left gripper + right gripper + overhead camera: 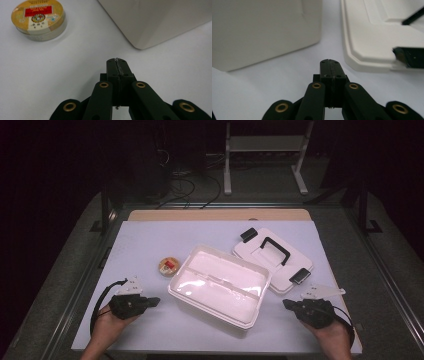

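On the table, an open white box sits between the left gripper and right gripper, both with jaws pressed together, holding nothing. Its lid lies just right; a small round tin left.

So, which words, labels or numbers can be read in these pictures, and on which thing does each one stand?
Round tin, lid: a red band with pale lettering, a round emblem and small print below it, all too blurred to read.
White box: no text.
White lid: no text.
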Available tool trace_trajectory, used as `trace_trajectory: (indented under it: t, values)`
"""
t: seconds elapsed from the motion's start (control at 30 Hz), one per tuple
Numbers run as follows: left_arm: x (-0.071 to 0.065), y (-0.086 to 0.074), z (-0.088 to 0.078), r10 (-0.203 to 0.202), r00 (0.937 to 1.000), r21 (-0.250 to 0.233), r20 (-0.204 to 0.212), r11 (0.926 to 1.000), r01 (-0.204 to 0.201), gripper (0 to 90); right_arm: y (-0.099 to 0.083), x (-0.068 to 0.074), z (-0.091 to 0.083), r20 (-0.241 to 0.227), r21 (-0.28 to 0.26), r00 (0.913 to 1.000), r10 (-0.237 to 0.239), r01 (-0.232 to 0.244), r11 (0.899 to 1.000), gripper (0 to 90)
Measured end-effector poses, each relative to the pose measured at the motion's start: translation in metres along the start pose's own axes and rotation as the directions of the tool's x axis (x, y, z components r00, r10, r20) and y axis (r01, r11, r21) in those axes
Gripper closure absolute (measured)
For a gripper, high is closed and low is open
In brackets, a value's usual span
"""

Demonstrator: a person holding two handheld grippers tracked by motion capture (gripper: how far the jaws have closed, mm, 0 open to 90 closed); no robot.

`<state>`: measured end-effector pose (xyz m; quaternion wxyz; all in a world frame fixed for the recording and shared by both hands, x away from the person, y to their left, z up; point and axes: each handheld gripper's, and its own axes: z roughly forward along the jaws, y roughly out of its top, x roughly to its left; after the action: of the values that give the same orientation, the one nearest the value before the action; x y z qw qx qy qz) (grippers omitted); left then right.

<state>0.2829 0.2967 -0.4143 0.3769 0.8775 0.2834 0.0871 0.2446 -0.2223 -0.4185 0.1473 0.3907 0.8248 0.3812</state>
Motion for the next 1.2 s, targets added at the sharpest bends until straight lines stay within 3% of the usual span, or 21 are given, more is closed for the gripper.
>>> trace_trajectory:
  t: [0.17, 0.37, 0.5, 0.83, 1.13, 1.2]
  values:
    - [0.002, 0.015, -0.002, 0.015, 0.9994, -0.027, 0.031, 0.9995, -0.014, 89.8, 0.012, 0.007, 0.004, -0.041, -0.028, 0.9986, -0.034, 0.033, 0.999, 89.8]
    - [0.005, 0.031, 0.0, 0.051, 0.9986, -0.042, 0.017, 0.9979, -0.05, 89.8, 0.022, 0.007, 0.006, -0.069, -0.056, 0.9966, -0.046, 0.042, 0.998, 89.9]
    - [0.009, 0.039, 0.004, 0.049, 0.9987, -0.053, 0.015, 0.9974, -0.048, 89.7, 0.027, 0.009, 0.009, -0.085, -0.067, 0.995, -0.052, 0.046, 0.997, 89.8]
    - [0.015, 0.058, 0.016, 0.067, 0.9974, -0.076, 0.026, 0.9951, -0.064, 89.7, 0.036, 0.013, 0.015, -0.095, -0.085, 0.9931, -0.069, 0.061, 0.995, 89.8]
    - [0.008, 0.068, 0.024, 0.097, 0.9921, -0.091, 0.08, 0.9918, -0.089, 89.7, 0.037, 0.012, 0.016, -0.094, -0.094, 0.9933, -0.068, 0.059, 0.994, 89.8]
    - [0.006, 0.069, 0.024, 0.103, 0.9921, -0.087, 0.072, 0.9915, -0.097, 89.8, 0.037, 0.012, 0.016, -0.095, -0.094, 0.9932, -0.067, 0.058, 0.994, 89.8]
